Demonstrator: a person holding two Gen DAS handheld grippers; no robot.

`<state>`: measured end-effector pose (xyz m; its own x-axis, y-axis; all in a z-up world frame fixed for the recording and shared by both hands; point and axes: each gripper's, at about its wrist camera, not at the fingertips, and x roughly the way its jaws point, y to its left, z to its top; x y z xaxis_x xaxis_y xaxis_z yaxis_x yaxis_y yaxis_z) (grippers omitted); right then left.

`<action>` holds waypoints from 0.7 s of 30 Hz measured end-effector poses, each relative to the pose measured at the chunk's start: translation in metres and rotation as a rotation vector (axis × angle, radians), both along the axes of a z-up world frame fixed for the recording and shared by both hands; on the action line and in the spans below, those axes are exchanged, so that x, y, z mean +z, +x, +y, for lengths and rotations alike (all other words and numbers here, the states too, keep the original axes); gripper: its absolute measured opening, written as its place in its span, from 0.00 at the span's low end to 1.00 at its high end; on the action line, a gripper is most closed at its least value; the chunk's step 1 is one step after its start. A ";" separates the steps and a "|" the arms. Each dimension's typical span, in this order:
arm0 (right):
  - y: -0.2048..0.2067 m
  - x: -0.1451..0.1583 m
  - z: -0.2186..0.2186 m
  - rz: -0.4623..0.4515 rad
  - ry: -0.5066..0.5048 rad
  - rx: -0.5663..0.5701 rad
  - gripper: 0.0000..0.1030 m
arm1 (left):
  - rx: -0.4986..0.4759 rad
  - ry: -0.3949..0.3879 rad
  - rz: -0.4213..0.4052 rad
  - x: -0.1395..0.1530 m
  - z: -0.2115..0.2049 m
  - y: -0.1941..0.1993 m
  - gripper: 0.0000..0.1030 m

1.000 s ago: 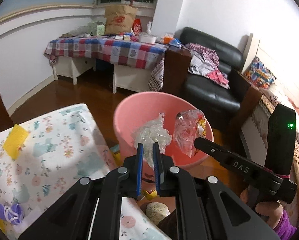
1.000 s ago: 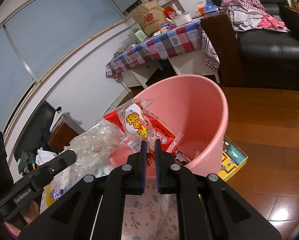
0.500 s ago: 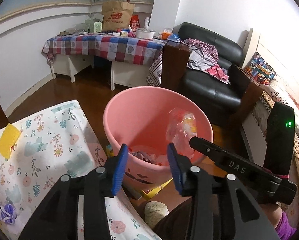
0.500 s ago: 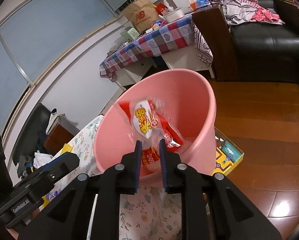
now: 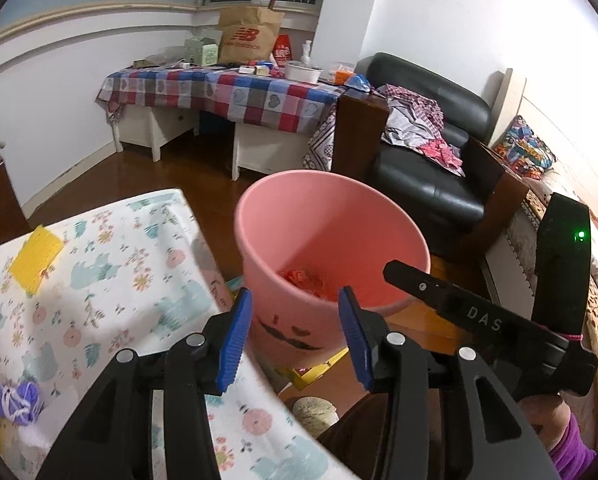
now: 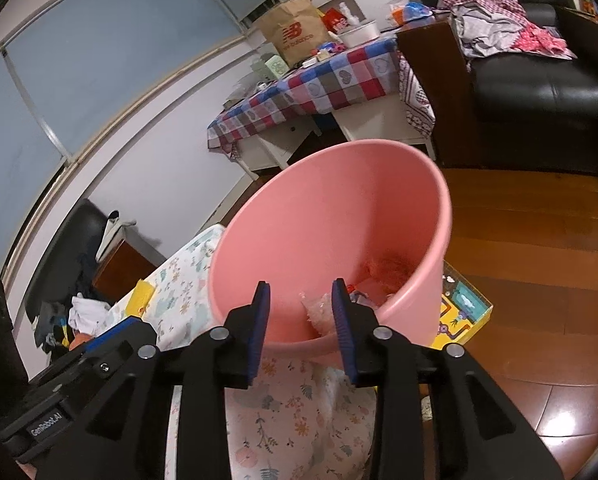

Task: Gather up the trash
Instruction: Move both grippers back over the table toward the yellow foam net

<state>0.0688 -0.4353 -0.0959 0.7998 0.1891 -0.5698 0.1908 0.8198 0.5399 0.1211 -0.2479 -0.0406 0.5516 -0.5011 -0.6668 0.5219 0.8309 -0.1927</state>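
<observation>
A pink bucket [image 5: 331, 216] stands on the wood floor beside the flowered table; it also shows in the right wrist view [image 6: 339, 208]. Red and clear wrappers [image 5: 305, 278] lie at its bottom, and show in the right wrist view [image 6: 379, 276] too. My left gripper [image 5: 295, 338] is open and empty just above the bucket's near rim. My right gripper [image 6: 301, 326] is open and empty over the near rim. The right gripper's body [image 5: 483, 320] shows at the right of the left wrist view.
The flowered tablecloth [image 5: 99, 280] carries a yellow cloth [image 5: 37, 258] and a purple bundle [image 5: 15, 398]. A yellow box [image 6: 459, 312] lies on the floor behind the bucket. A black armchair [image 5: 431, 184] and a checked table [image 5: 227, 92] stand beyond.
Both grippers opened. The clear plastic and the red snack wrapper dropped from them into the pink bucket.
</observation>
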 end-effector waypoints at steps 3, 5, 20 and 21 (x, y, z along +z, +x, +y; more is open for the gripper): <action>0.000 0.003 0.011 0.004 -0.010 0.030 0.32 | 0.022 -0.005 0.008 0.000 0.014 -0.003 0.43; 0.000 0.005 0.020 0.005 -0.018 0.051 0.32 | 0.035 -0.010 0.009 0.001 0.023 -0.005 0.43; -0.002 0.021 0.082 0.008 -0.056 0.194 0.32 | 0.155 0.022 -0.061 0.011 0.097 -0.032 0.43; -0.001 0.022 0.085 0.008 -0.061 0.204 0.32 | 0.166 0.020 -0.063 0.011 0.103 -0.035 0.43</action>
<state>0.0675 -0.3504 -0.0736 0.7442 0.3115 -0.5909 0.0216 0.8729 0.4874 0.0865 -0.1446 -0.0294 0.6670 -0.3862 -0.6371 0.3874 0.9103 -0.1461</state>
